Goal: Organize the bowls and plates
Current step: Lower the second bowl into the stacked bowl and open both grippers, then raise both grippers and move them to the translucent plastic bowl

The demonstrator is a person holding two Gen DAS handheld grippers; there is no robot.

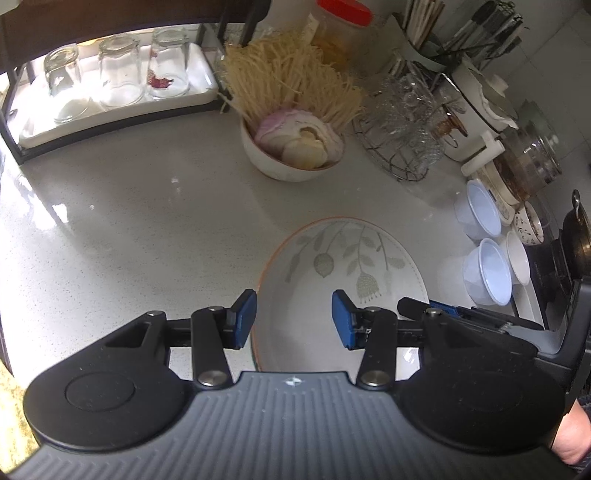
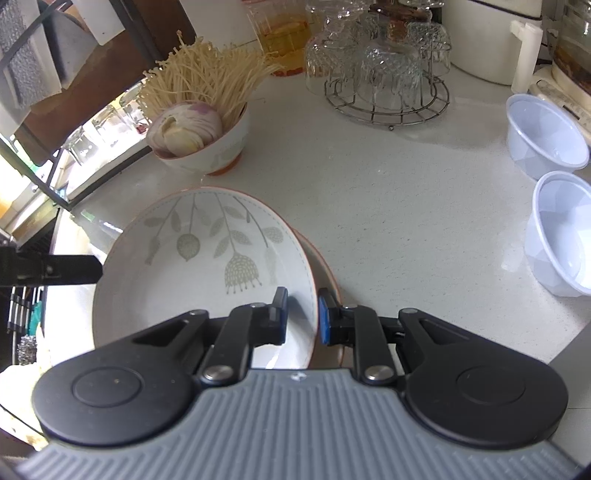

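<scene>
Home kitchen. Pale speckled countertop [image 1: 129,229]; upturned drinking glasses [image 1: 118,70] on far-left rack; bowl of noodles and onion [image 1: 291,147] far centre; cut-glass cups on wire stand [image 2: 384,66]; kettle [image 1: 480,110], utensil holder [image 1: 424,33], dark pot [image 1: 580,236] right.

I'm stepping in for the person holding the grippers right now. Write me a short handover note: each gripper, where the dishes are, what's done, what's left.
Left gripper: open, holding nothing, over the near left rim of the leaf plate.
Right gripper: shut on that plate's right rim, plate tilted; a second plate shows just behind it.
Two plastic bowls stand apart on the counter at right; the food bowl sits at the back.
Done: one plate in hand.
Left: probably setting it onto the other plate and gathering the bowls.
</scene>
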